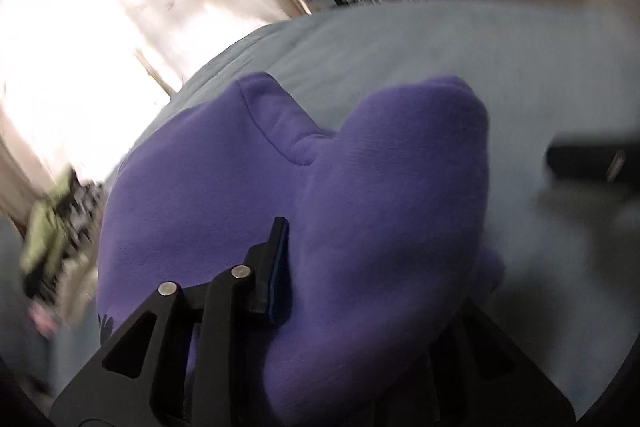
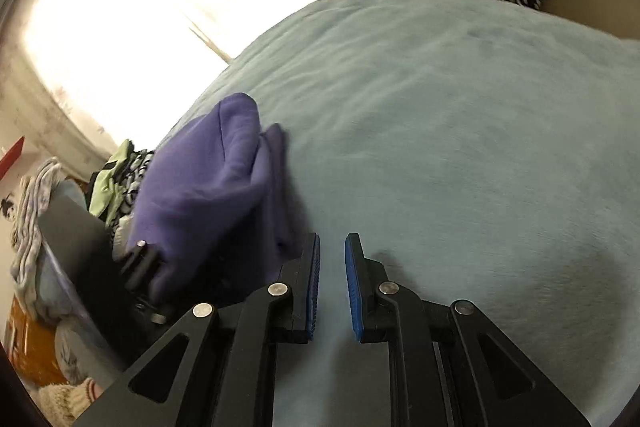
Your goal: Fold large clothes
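So the left gripper [image 1: 320, 267] is clamped on a purple sweatshirt [image 1: 360, 187], thick fabric bunched between its jaws; only one finger with its blue pad [image 1: 282, 267] shows, the other is buried under the cloth. In the left wrist view the purple bundle fills the middle and lower part of the frame, hanging over a pale blue blanket [image 1: 440, 47] that covers the bed. Everything's kinda motion-blurred there. The right gripper [image 2: 332, 287] sits at the bottom center of its own view, holding nothing, its two blue pads [image 2: 354, 291] standing a narrow gap apart with only bare blanket [image 2: 460, 147] visible between them. From that side you can see the sweatshirt [image 2: 212, 187] at middle left, draped down near the bed's left edge. A bright window with curtains [image 2: 120, 27] blows out the upper left, and there's a pile of other clothes [image 2: 116, 183] heaped just left of the purple one.
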Action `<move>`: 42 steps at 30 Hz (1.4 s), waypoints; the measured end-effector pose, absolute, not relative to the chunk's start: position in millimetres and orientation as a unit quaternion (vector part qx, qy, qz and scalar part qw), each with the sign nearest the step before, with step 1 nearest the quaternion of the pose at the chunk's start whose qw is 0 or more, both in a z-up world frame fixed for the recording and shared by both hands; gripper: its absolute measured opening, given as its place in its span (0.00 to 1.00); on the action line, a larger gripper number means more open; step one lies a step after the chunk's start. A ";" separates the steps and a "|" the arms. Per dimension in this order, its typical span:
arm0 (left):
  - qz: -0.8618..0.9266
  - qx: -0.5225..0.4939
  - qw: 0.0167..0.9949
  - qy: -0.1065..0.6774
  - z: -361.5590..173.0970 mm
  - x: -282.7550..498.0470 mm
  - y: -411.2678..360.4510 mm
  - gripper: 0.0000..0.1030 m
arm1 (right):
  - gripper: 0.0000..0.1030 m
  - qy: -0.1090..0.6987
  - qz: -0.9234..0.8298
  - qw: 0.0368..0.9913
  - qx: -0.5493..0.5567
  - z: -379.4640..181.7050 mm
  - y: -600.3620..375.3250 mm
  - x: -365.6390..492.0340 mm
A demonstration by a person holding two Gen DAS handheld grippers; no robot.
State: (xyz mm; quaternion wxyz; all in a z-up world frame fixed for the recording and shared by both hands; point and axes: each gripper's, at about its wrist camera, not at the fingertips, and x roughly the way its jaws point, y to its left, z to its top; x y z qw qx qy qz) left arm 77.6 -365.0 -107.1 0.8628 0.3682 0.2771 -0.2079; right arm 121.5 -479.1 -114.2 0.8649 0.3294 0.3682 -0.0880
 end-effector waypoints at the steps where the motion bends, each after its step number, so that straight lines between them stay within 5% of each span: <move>1: -0.207 0.382 0.860 0.269 -113.1 73.9 -370.2 0.22 | 0.13 0.369 -0.088 0.864 0.332 -117.1 -481.5 119.3; 4: -0.212 0.385 0.857 0.269 -117.6 70.4 -377.5 0.28 | 0.13 0.367 -0.084 0.865 0.333 -119.1 -477.8 122.4; 11: -0.273 0.354 0.845 0.292 -101.7 61.6 -380.8 0.72 | 0.13 0.359 -0.071 0.869 0.332 -118.6 -494.9 101.7; 18: -0.363 0.308 0.810 0.342 -73.9 47.5 -376.4 0.76 | 0.13 0.355 -0.061 0.877 0.318 -93.3 -499.6 75.8; 22: -0.386 0.271 0.811 0.347 -36.8 42.3 -358.5 0.76 | 0.44 0.352 -0.048 0.884 0.303 -72.9 -500.2 72.5; 23: -0.386 0.263 0.814 0.347 -27.0 43.9 -350.5 0.76 | 0.44 0.349 -0.042 0.889 0.295 -66.3 -498.9 75.2; 31: -0.300 0.187 0.862 0.363 16.9 85.4 -267.1 0.76 | 0.44 0.364 0.037 0.887 0.281 -27.0 -480.9 126.0; 39: -0.237 0.040 0.843 0.482 -32.6 167.8 -205.0 0.76 | 0.44 0.467 0.104 0.826 0.299 -64.2 -465.0 202.6; 40: -0.237 0.029 0.841 0.485 -39.3 171.9 -203.6 0.76 | 0.43 0.481 0.106 0.818 0.296 -71.9 -460.6 209.3; 42: -0.244 0.014 0.839 0.486 -46.3 179.3 -201.1 0.76 | 0.26 0.492 0.102 0.822 0.267 -80.1 -451.6 216.0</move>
